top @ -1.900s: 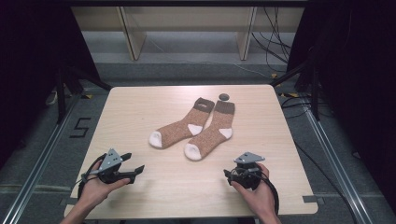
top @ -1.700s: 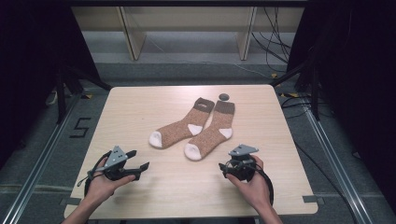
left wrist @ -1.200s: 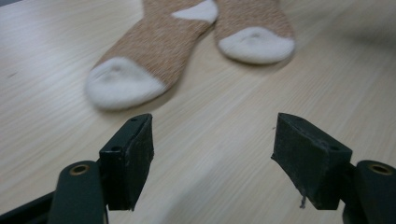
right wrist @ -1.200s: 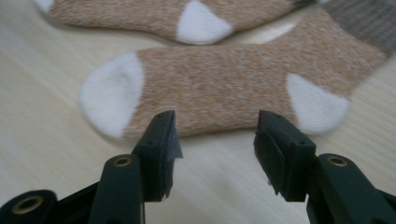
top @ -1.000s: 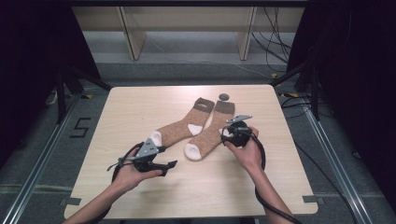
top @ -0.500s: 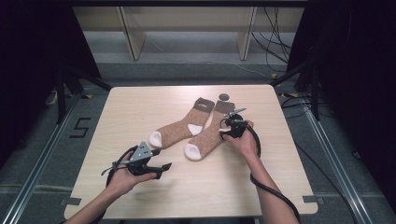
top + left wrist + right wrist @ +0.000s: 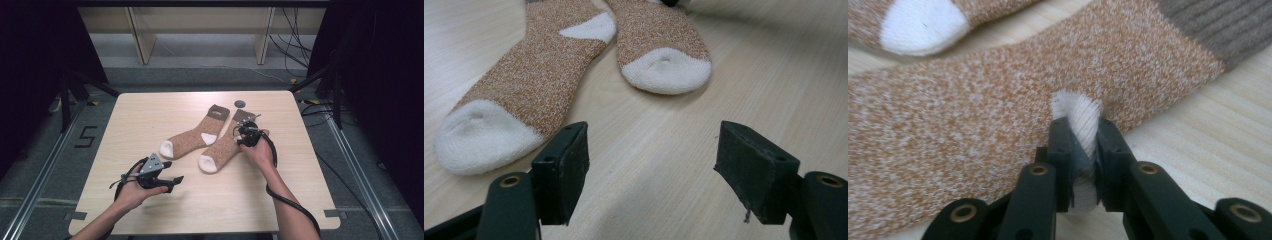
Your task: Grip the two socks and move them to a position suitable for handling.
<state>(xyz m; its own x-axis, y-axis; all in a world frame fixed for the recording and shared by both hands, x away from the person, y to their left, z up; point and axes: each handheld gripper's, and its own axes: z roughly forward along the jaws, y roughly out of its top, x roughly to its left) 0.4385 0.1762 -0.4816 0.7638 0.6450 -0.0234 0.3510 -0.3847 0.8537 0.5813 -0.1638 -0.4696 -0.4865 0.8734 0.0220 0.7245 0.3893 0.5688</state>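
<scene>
Two fuzzy brown socks lie side by side on the light wooden table, toes toward the person, cuffs toward the far edge; the left sock slants off to the near left, the right sock sits just beside it, and the two look to be touching around the middle.

The right gripper is down on the right sock's heel; its jaws have just been closing and now they're clamped tight on the white heel patch, which bunches up in a little fold between the pads; in the high view you can see that hand resting over the sock's upper half, near the dark ribbed cuff.

The left gripper is well clear of both socks, on the near left part of the table; its jaws stand wide apart with nothing between them, just bare wood; from the left gripper view the white toe of the left sock is just beyond its left pad, not touching, and the white toe of the right sock is a bit farther off.

There's also a small dark round thing on the table past the cuffs, near the far edge; can't tell what it is.
</scene>
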